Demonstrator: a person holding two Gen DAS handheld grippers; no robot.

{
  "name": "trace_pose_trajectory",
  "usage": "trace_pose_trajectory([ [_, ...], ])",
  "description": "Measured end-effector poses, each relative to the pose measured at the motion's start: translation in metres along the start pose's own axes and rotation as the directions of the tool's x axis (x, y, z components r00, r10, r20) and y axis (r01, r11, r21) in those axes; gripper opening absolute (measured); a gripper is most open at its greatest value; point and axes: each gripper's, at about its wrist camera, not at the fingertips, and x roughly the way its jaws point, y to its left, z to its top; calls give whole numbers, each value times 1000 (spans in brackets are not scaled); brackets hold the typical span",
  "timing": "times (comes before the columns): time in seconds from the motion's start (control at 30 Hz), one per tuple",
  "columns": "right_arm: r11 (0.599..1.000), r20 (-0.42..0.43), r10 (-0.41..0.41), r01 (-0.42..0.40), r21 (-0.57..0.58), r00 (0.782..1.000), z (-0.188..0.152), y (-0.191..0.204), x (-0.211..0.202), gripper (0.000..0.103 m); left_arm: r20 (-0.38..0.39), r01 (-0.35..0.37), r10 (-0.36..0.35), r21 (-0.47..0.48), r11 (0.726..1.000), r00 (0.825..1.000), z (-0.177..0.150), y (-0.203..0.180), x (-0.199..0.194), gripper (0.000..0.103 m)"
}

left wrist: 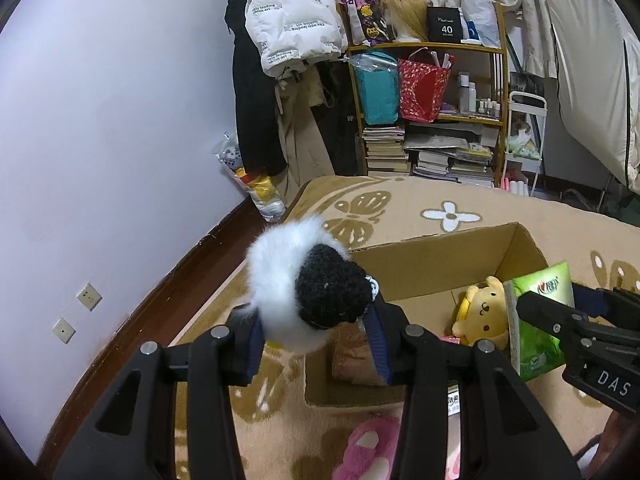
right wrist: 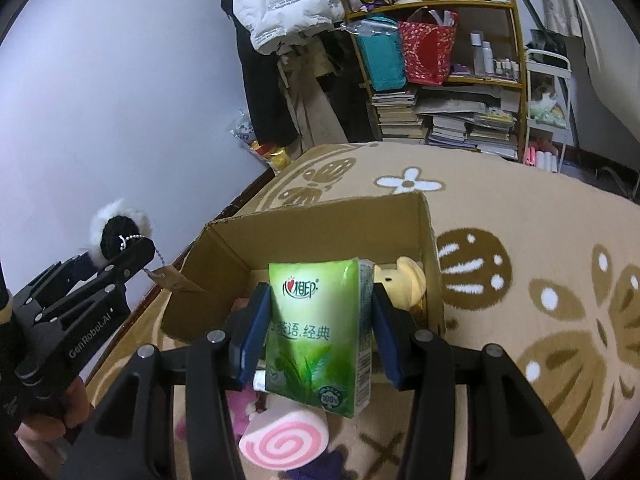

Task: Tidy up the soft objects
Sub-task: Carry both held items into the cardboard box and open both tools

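My left gripper [left wrist: 316,320] is shut on a fluffy white and black plush [left wrist: 304,280] with a bead chain and tag, held above the near left corner of an open cardboard box [left wrist: 424,256]. My right gripper [right wrist: 320,316] is shut on a green tissue pack [right wrist: 320,332], upright over the box [right wrist: 320,216]. A yellow plush toy [left wrist: 484,312] lies inside the box; it shows behind the pack [right wrist: 404,280] too. The same pack [left wrist: 540,320] and right gripper [left wrist: 560,320] appear at the right of the left wrist view. The left gripper [right wrist: 116,256] with the plush [right wrist: 116,224] shows at left.
The box sits on a tan patterned blanket [right wrist: 520,240]. A pink swirl plush [right wrist: 284,440] and a pink fuzzy slipper [left wrist: 368,448] lie in front of the box. A purple wall [left wrist: 100,140] is at left. A cluttered shelf [left wrist: 432,120] and hanging coats stand beyond.
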Motion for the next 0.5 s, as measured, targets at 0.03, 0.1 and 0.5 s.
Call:
trace_pose_trajectory([
  [0.03, 1000, -5, 2, -2, -1, 1000, 2, 0, 2, 52, -1, 2, -2, -2, 1000, 1000, 0, -1, 2, 42],
  [0.1, 1000, -12, 7, -7, -10, 1000, 5, 0, 6, 52, -7, 11, -11, -5, 1000, 1000, -2, -2, 5, 42],
  [0.5, 1000, 5, -5, 5, -4, 1000, 6, -7, 17, 54, -39, 38, -38, -6, 999, 999, -8, -10, 23, 43],
])
